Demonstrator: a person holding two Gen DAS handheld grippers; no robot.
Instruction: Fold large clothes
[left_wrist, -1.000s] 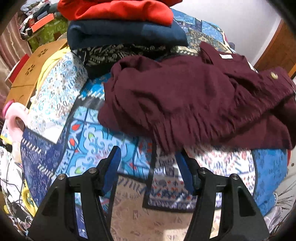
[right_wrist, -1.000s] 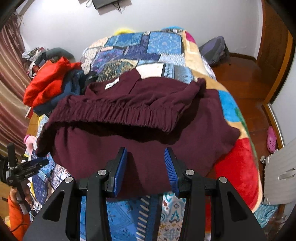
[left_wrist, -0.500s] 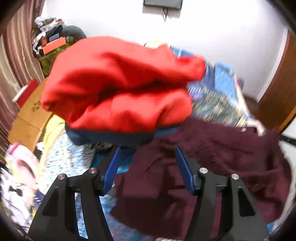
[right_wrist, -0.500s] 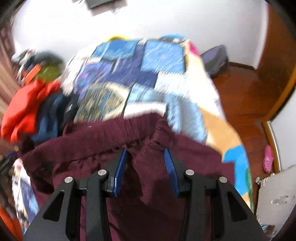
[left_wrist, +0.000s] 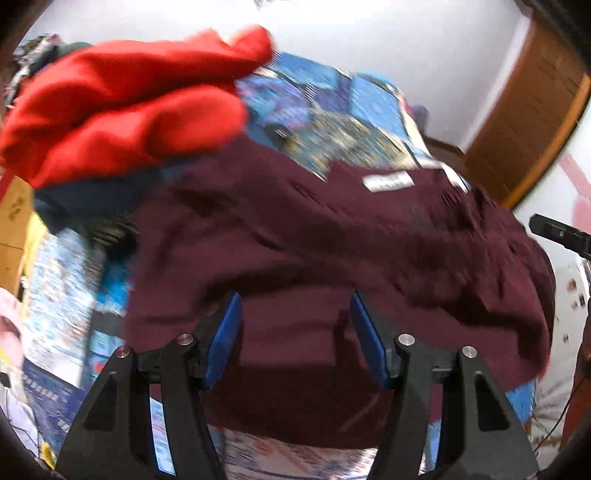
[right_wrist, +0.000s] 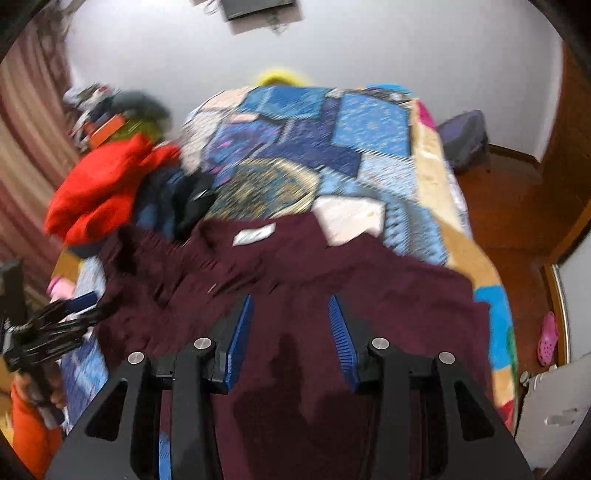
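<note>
A large maroon garment (left_wrist: 332, 258) with a white neck label (left_wrist: 386, 181) lies crumpled on the patchwork bedspread (left_wrist: 332, 107). My left gripper (left_wrist: 295, 332) is open and empty just above its near part. In the right wrist view the same maroon garment (right_wrist: 314, 288) spreads across the bed's near half, label (right_wrist: 255, 233) toward the far side. My right gripper (right_wrist: 291, 332) is open and empty over it. The left gripper (right_wrist: 55, 325) shows at the garment's left edge, blurred.
A pile of folded clothes, red (left_wrist: 122, 107) on top of dark blue, sits at the bed's left side (right_wrist: 107, 188). The patchwork bedspread (right_wrist: 332, 147) reaches to the far wall. Wooden floor (right_wrist: 517, 206) and a pink shoe (right_wrist: 548, 338) lie right of the bed.
Both grippers have moved in over the maroon garment and tilted down toward it. The garment's raised elastic fold has dropped flat. Both stay open.
</note>
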